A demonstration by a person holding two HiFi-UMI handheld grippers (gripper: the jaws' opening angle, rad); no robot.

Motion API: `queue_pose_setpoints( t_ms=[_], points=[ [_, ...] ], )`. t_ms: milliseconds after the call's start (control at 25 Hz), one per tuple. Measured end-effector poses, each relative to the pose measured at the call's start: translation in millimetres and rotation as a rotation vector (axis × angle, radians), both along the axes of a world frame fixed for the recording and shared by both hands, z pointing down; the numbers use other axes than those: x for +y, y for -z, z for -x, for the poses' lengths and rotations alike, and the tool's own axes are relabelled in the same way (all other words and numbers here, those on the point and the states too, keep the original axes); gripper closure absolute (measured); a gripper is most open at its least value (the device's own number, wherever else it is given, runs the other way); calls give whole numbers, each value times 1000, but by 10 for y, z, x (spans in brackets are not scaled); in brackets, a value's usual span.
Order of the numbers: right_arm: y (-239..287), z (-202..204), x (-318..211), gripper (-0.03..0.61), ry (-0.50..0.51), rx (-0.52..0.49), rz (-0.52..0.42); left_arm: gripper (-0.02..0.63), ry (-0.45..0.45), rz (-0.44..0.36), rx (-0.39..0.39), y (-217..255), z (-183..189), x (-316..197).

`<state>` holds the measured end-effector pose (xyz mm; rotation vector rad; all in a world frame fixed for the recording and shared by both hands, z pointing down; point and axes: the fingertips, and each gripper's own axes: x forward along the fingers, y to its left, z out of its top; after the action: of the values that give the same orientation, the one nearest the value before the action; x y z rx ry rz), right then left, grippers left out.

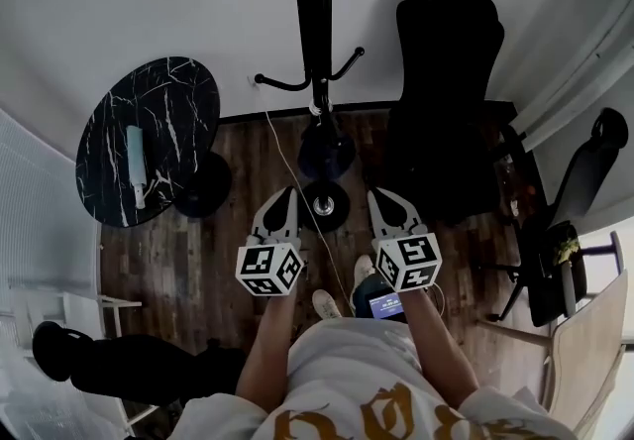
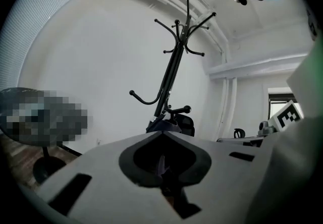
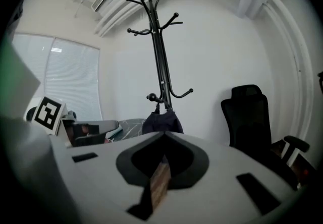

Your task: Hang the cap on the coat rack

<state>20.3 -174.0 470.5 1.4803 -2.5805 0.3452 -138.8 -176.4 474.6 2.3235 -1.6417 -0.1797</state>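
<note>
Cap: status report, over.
Left gripper shut, empty. Right gripper shut, empty. Cap hanging on coat rack lower hook. Nothing in the way.

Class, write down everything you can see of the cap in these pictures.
The cap is dark navy and looks like soft cloth. It hangs slack from a low hook of the black coat rack, close against the pole and well above the floor. From the head view it shows as a rounded dark shape. Its brim and any print cannot be made out. Only the rack touches it.
</note>
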Motion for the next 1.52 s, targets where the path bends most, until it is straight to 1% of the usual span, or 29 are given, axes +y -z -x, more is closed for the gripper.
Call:
queue_pose_setpoints(
  t_ms=[80,320,480,560,720,800,920,1120,1360,1520],
  points=[
    [34,-1,59,566,14,23,-10,594,2,8,-23,18,-41,79],
    [96,19,246,566,80,44,-49,594,31,14,-108,79,-188,389],
    [141,-130,488,566,105,78,-66,594,58,16,-99,156,-376,695],
    [199,-204,651,566,120,66,-74,594,76,16,-105,197,-455,885],
    [277,-337,953,568,141,54,-79,594,108,28,-161,253,-605,1248],
    [346,-384,1104,566,145,41,-95,594,122,19,-174,312,-644,1429],
    [421,-400,1270,566,158,21,-129,594,146,4,-178,337,-655,1614],
    [423,-535,1519,567,163,60,-146,594,163,4,-154,301,-766,1831],
    [436,-721,1541,568,131,81,-151,594,149,-23,-174,431,-908,1856],
    [398,-754,1517,568,131,101,-143,594,156,-8,-166,400,-898,1864]
  ],
)
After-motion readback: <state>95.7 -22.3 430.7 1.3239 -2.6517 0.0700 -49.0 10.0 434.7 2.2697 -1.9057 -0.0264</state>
